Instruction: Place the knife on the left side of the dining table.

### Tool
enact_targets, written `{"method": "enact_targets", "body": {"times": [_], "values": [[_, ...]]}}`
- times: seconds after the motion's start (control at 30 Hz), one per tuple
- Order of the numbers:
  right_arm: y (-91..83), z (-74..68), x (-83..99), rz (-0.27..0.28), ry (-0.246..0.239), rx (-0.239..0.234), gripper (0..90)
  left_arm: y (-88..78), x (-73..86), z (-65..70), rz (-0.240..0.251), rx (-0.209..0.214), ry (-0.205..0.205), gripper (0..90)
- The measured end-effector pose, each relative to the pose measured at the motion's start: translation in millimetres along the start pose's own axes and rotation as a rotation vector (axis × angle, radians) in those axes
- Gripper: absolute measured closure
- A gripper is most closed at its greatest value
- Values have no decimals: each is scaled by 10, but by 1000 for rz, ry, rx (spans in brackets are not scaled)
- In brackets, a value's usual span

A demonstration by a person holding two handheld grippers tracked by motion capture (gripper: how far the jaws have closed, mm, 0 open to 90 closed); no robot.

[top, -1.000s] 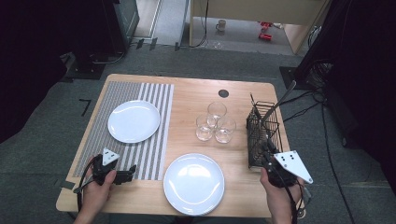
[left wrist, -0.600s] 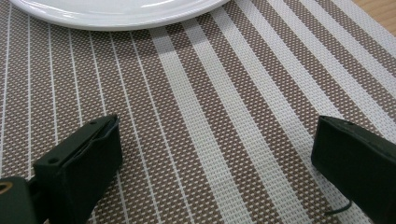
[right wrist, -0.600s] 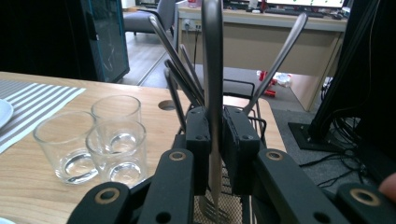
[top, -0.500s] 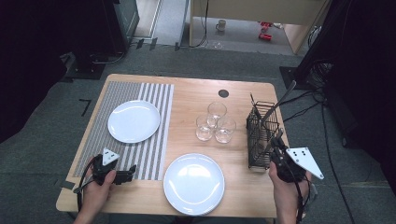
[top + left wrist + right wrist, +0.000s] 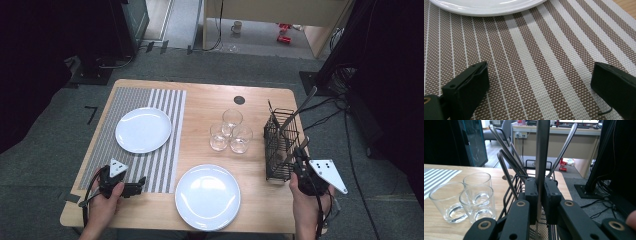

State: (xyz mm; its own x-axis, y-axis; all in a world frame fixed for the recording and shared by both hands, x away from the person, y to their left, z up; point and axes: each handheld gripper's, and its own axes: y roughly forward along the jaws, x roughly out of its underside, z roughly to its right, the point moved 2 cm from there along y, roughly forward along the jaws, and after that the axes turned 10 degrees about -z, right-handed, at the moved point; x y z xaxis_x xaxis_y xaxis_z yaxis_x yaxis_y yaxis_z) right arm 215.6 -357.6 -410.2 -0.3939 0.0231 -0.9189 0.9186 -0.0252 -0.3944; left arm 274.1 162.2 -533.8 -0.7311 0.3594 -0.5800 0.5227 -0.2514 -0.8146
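The flat grey metal cutlery handle point(image 5: 541, 152) stands upright in the black wire cutlery basket point(image 5: 280, 150) near the desk's right edge, clamped between the right gripper's point(image 5: 541, 198) fingers point(image 5: 531, 195), which have just been closing on it. Other thin metal handles point(image 5: 506, 157) lean in the same basket. The left gripper point(image 5: 131, 187) rests near the front left corner on the brown-and-white striped woven placemat point(image 5: 544, 62), its fingers wide apart with only the mat between them. A round white plate point(image 5: 207, 196) lies at the front edge of the wooden desk point(image 5: 205, 100). Farther back, three clear drinking glasses point(image 5: 230, 132) cluster at the middle, just left of the basket. A second round white plate point(image 5: 143, 129) sits on the placemat toward the back left.
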Motion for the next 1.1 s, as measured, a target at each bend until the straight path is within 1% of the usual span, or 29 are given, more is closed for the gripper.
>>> {"method": "enact_targets", "body": {"times": [0.3, 0.4, 0.5, 0.53, 0.63, 0.67, 0.7, 0.9, 1.1], "values": [[-120, -20, -147, 42, -5, -18, 839, 0, 0, 0, 0, 0, 0, 19], [-176, -53, -219, 57, -12, -22, 840, 0, 0, 0, 0, 0, 0, 19], [-201, -67, -258, 64, -8, -31, 840, 0, 0, 0, 0, 0, 0, 19], [-227, -84, -303, 70, -6, -32, 840, 0, 0, 0, 0, 0, 0, 19], [-252, -98, -345, 78, -8, -31, 840, 0, 0, 0, 0, 0, 0, 19], [-288, -115, -397, 86, -12, -33, 840, 0, 0, 0, 0, 0, -1, 19], [-288, -115, -397, 86, -12, -33, 840, 0, 0, 0, 0, 0, -1, 19], [-395, -161, -524, 110, -27, -43, 840, -1, 0, 0, -1, 1, 0, 19], [-499, -209, -642, 130, -27, -68, 840, 0, 0, 0, 0, 1, -1, 19]]}}
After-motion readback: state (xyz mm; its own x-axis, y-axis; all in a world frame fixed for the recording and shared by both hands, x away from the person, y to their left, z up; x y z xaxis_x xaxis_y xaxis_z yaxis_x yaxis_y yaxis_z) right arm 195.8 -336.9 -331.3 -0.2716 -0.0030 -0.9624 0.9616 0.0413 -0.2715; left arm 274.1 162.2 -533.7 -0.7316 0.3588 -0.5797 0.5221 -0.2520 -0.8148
